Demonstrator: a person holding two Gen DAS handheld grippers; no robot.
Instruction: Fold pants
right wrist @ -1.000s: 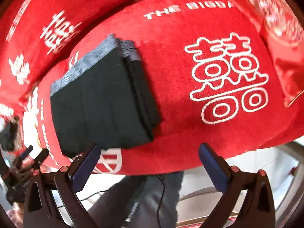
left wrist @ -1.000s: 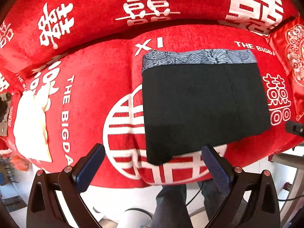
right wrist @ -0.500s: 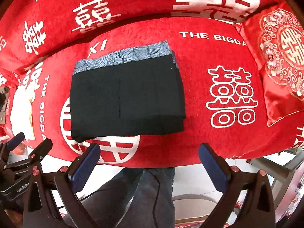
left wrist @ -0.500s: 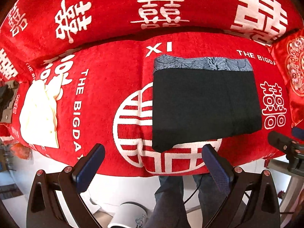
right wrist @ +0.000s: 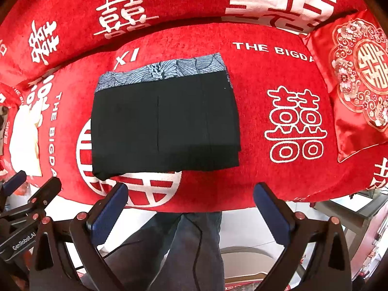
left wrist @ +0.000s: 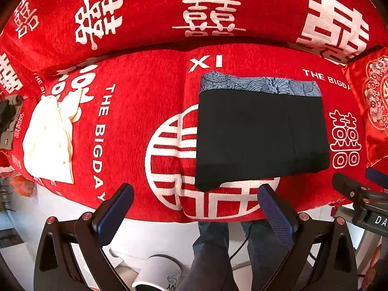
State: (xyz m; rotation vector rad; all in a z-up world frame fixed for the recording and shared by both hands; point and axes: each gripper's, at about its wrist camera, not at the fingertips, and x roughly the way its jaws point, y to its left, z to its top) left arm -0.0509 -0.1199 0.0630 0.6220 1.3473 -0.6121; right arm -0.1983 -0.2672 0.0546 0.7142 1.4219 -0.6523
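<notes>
We are holding left gripper (left wrist: 195, 211) and right gripper (right wrist: 190, 208) gaping, gripping nothing, near folded black pants (right wrist: 165, 126) lying on red sofa (right wrist: 262, 177).

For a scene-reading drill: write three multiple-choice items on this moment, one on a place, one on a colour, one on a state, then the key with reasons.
1. Where do the folded pants lie?
A. on the floor
B. on the red sofa seat
C. on a chair

2. What colour is the pants' patterned band?
A. blue-grey
B. yellow
C. green

3. How are the left gripper and right gripper?
A. both shut on cloth
B. one open
C. both open, holding nothing

Key: B, red cover surrounds the pants; A, blue-grey strip at the far edge; C, fingers spread wide, short of the pants.
</notes>
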